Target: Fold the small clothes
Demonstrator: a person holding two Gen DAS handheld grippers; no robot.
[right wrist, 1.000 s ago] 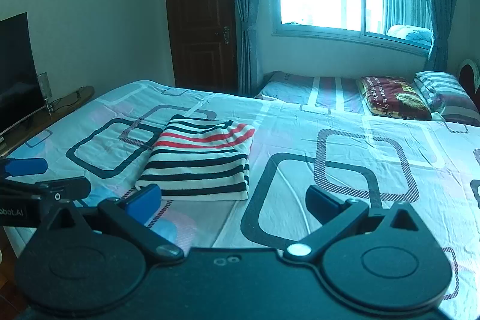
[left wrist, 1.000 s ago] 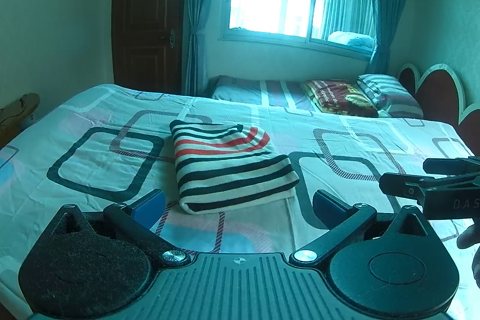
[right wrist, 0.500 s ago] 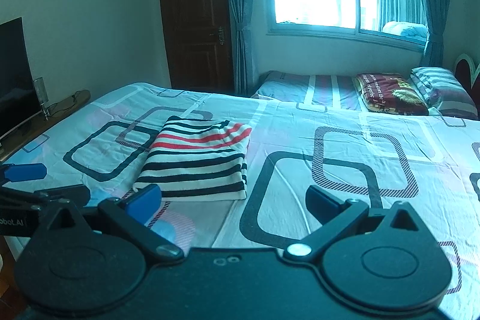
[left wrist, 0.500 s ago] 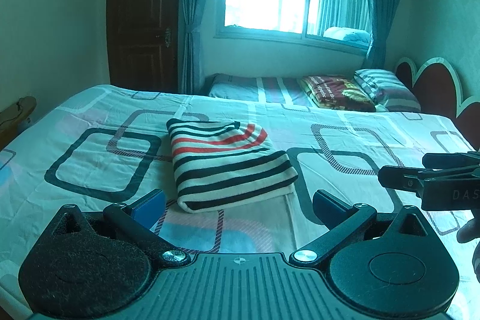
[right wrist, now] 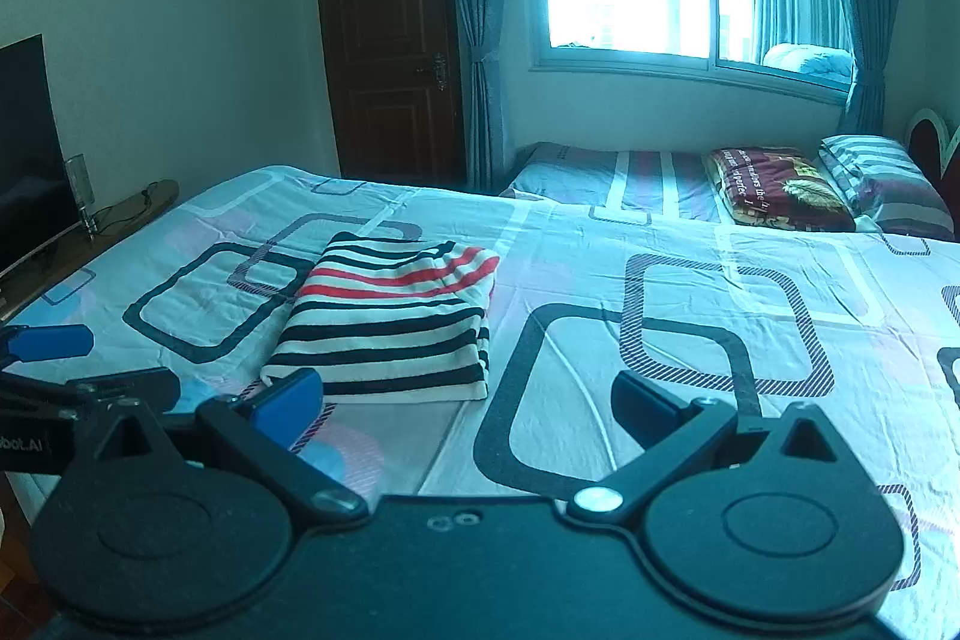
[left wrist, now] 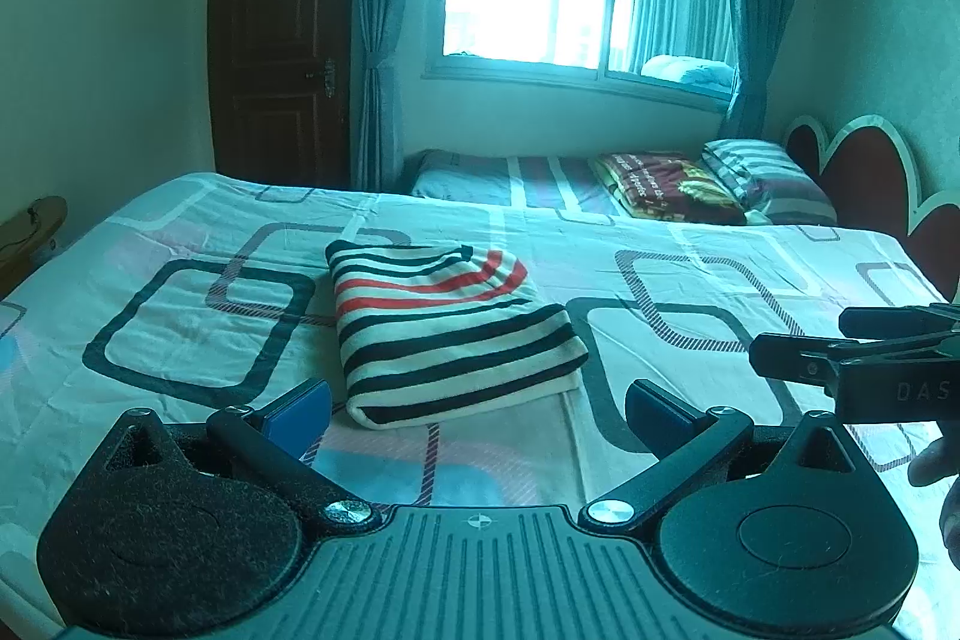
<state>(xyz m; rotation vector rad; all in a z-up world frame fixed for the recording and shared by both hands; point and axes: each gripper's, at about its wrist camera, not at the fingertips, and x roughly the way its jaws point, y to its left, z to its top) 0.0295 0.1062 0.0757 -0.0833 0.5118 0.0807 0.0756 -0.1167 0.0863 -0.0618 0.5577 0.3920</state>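
Observation:
A striped garment [left wrist: 444,328] in black, white and red lies folded into a neat rectangle on the patterned bed sheet [left wrist: 180,334]. It also shows in the right wrist view [right wrist: 396,322]. My left gripper [left wrist: 480,412] is open and empty, held just short of the garment's near edge. My right gripper [right wrist: 468,406] is open and empty, to the right of the garment's near corner. Each gripper shows at the edge of the other's view: the right gripper [left wrist: 870,352] and the left gripper [right wrist: 60,370].
A second bed [right wrist: 660,178] with a dark red blanket [right wrist: 774,184] and a striped pillow [right wrist: 882,178] stands by the window. A TV [right wrist: 24,148] on a wooden shelf is at the left. A dark door [right wrist: 390,58] is at the back. A red headboard [left wrist: 864,178] is at the right.
Both grippers have drawn back and tipped up slightly, so the folded garment sits a little lower in both views. The garment has not moved.

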